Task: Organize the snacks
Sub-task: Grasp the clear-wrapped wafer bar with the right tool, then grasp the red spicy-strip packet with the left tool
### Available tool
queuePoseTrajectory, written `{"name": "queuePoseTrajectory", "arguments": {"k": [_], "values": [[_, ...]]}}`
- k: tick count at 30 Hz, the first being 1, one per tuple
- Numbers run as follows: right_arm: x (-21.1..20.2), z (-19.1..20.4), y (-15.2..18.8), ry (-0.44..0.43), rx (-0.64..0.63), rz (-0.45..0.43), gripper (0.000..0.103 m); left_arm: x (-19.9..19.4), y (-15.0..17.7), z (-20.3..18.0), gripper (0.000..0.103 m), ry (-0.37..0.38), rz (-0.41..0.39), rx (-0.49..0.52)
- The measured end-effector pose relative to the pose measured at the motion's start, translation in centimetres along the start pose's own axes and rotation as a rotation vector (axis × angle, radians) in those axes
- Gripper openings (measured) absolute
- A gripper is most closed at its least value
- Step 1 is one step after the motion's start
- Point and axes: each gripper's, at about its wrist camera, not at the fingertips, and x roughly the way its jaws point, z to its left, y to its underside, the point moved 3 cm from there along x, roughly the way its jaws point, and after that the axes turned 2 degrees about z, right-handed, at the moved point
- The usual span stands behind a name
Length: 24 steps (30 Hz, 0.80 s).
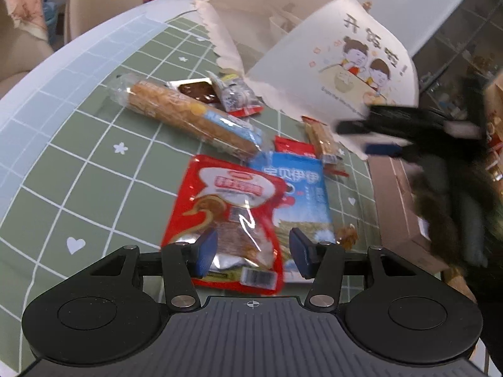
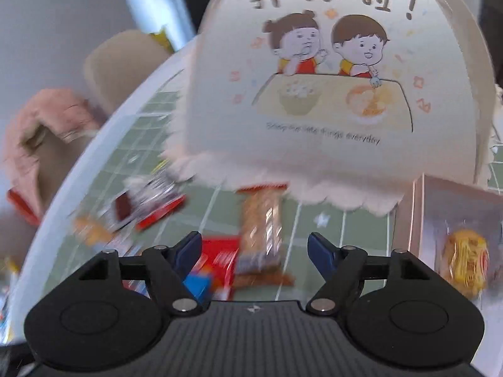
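While the left gripper point(image 1: 253, 251) hangs with jaws apart and empty over a red snack pouch point(image 1: 224, 220), a blue packet point(image 1: 298, 194) just to its right, the right gripper point(image 2: 254, 256) is likewise spread and empty, a small wafer bar point(image 2: 261, 229) lying ahead between its fingertips below the white paper bag point(image 2: 330, 78).

White paper bag point(image 2: 330, 100), right wrist view: large brown characters "开饭啦!" stand above a cartoon of two children at a table. Beneath the cartoon runs one small English line; only its last word, "everyday", reads clearly, the rest is blurred.

Blue snack packet point(image 1: 298, 194), left wrist view: white characters "宝贝伊伊" across the top.

Red snack pouch point(image 1: 226, 216): a red label with white characters, not readable; a barcode at its lower edge, digits too small.
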Motion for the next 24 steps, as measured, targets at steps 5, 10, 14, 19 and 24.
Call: {"name": "queuePoseTrajectory", "arguments": {"k": [5, 10, 14, 19, 24], "values": [[5.0, 1.6, 0.2, 0.098, -0.115, 0.076, 0.054, -1.1, 0.8, -2.1, 0.055, 0.046, 0.024, 0.085], [1.6, 3.5, 4.3, -0.05, -0.189, 0.124, 0.036, -1.6, 1.8, -3.1, 0.055, 0.089, 0.046, 0.115], [-2.6, 3.3, 9.9, -0.119, -0.205, 0.168, 0.035, -1.5, 2.9, -4.5, 0.055, 0.1, 0.069, 0.165], [-7.6, 0.9, 15.2, -0.103, -0.171, 0.144, 0.035, -1.1, 4.5, -6.2, 0.055, 0.079, 0.087, 0.245], [-11.1, -1.7, 18.5, -0.004, -0.122, 0.06, 0.035, 0.2, 3.1, -6.4, 0.055, 0.042, 0.066, 0.22]]}}
